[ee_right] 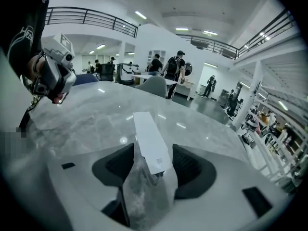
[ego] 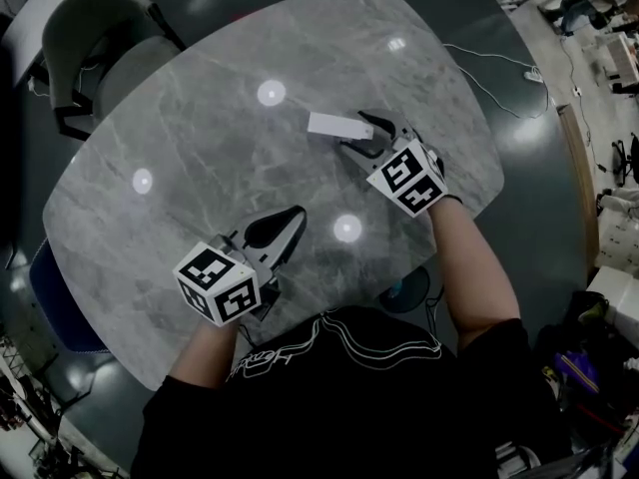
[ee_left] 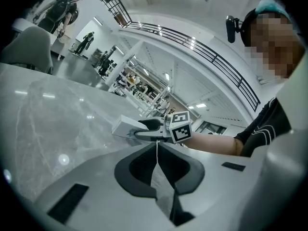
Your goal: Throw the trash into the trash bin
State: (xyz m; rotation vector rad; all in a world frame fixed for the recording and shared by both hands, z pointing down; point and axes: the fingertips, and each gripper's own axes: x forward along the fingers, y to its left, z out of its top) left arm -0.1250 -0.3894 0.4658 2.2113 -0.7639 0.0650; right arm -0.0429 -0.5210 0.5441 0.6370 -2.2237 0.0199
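Two grippers are showing over the grey marble table [ego: 200, 148]. The right gripper [ego: 357, 133] is angling downward, its jaws standing wide around the near end of the long white box [ego: 339, 125] lying on the tabletop. The box's small printed label [ee_right: 158, 161] is too tiny to read. The left gripper [ego: 290, 218] is pointing nearly level, pinched closed.

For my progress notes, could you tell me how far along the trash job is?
Nothing is done yet: the white box lies on the table. In hand: the right gripper stands open around it; the left gripper is shut, empty. Remaining: grip, carry, drop; no bin shows.
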